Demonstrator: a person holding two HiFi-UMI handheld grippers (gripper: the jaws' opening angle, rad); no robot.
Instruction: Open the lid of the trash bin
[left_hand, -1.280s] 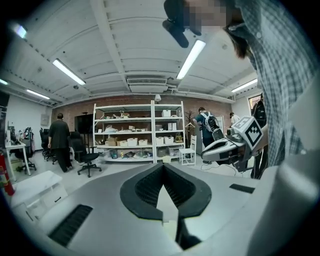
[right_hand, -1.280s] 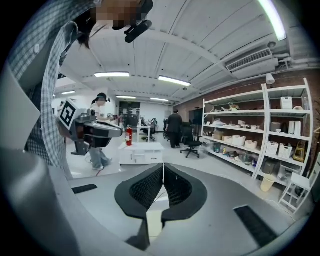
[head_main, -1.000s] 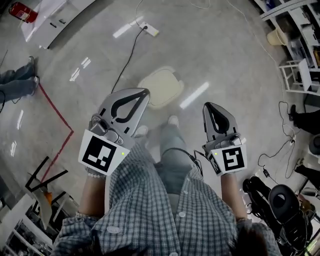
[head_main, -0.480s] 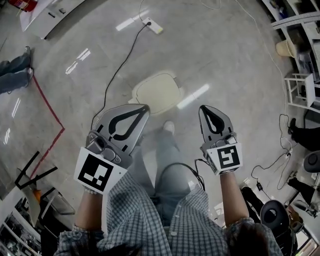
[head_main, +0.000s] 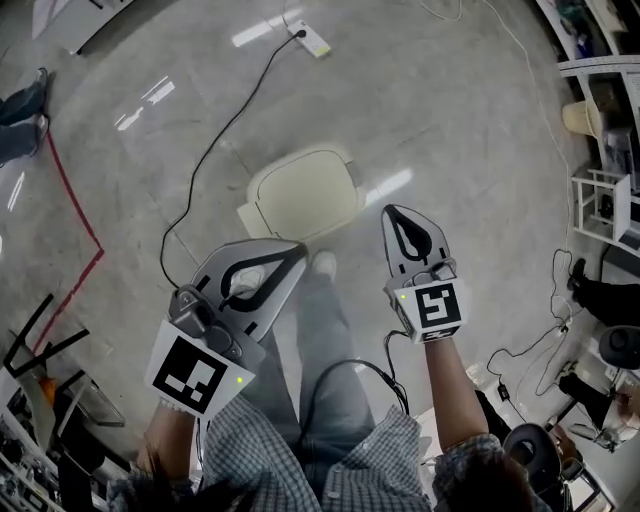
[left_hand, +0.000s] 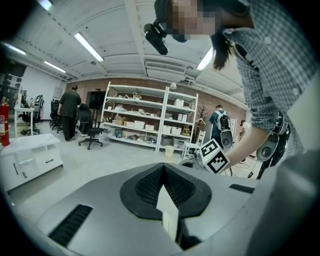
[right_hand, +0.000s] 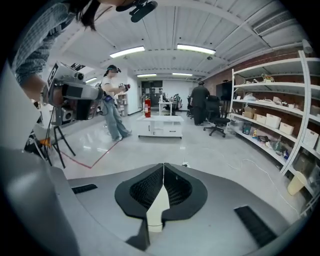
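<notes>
The trash bin (head_main: 303, 191) stands on the grey floor ahead of my feet in the head view, cream-coloured, its lid down flat. My left gripper (head_main: 290, 250) is held just below and left of it, jaws shut with nothing between them. My right gripper (head_main: 393, 212) is to the bin's right, also shut and empty. Neither touches the bin. The left gripper view shows its own closed jaws (left_hand: 163, 167) pointing at distant shelving; the bin is out of that view. In the right gripper view the closed jaws (right_hand: 163, 167) point across the open room, and the bin is not seen there.
A black cable (head_main: 222, 156) runs across the floor from a white power strip (head_main: 311, 40) past the bin's left side. Red floor tape (head_main: 72, 204) lies at left. Shelving (head_main: 600, 120) and cables (head_main: 540, 330) stand at right. People and a white cabinet (right_hand: 160, 126) are far off.
The bin has come closer and lower in the head view as I step toward it. Both grippers stay shut and have shifted slightly with the walk.
</notes>
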